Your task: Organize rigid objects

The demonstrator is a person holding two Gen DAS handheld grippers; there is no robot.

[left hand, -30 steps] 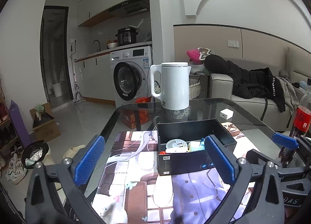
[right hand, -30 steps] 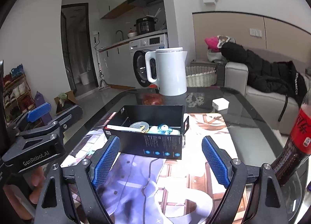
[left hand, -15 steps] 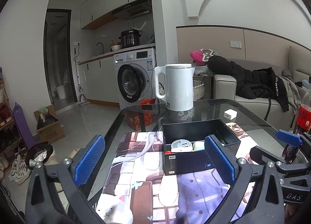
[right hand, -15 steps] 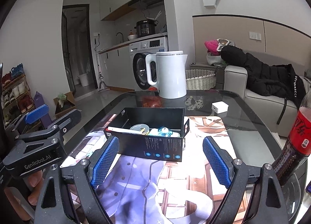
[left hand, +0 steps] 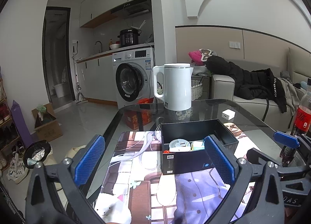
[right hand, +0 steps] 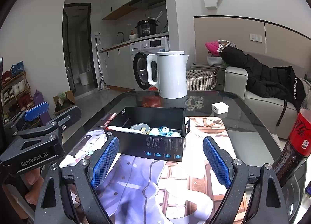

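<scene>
Broadly, a glass table [right hand: 243, 126] carrying a printed mat [right hand: 175, 185]; the task's thing, a black box [right hand: 155, 146], sits open-topped on the mat near the table's middle, ahead of both grippers.

- White kettle [right hand: 171, 74] stands upright at the far edge, well apart from the box. Looks rigid, smooth-walled, probably heavy if filled; its handle is the sensible hold.
- Cola bottle [right hand: 295, 146] upright at the right edge, close to the right gripper's outer finger. Round and slick; likely to tip if nudged.
- Black box: thin card walls, judged light and stiff but crushable. Best taken across the short walls or by one long wall, with gentle squeeze. It may slide on the mat.
- Box contents: a grey round lid-like disc [right hand: 140, 126], a long white flat piece [right hand: 124, 128] lying along the near wall, something pale with teal print [right hand: 165, 131], a red bit [left hand: 165, 151] at the near corner in the left view. All small and apparently hard; exact identity unclear.
- Small white cube [right hand: 220, 108], perhaps a charger, lies alone on bare glass beyond the mat, outside the box. Light, smooth, easy to pinch across flat faces.

Left gripper [left hand: 153, 161]: jaws spread wide, nothing between them. Right gripper [right hand: 161, 163]: likewise wide apart and empty, hovering short of the box.
</scene>
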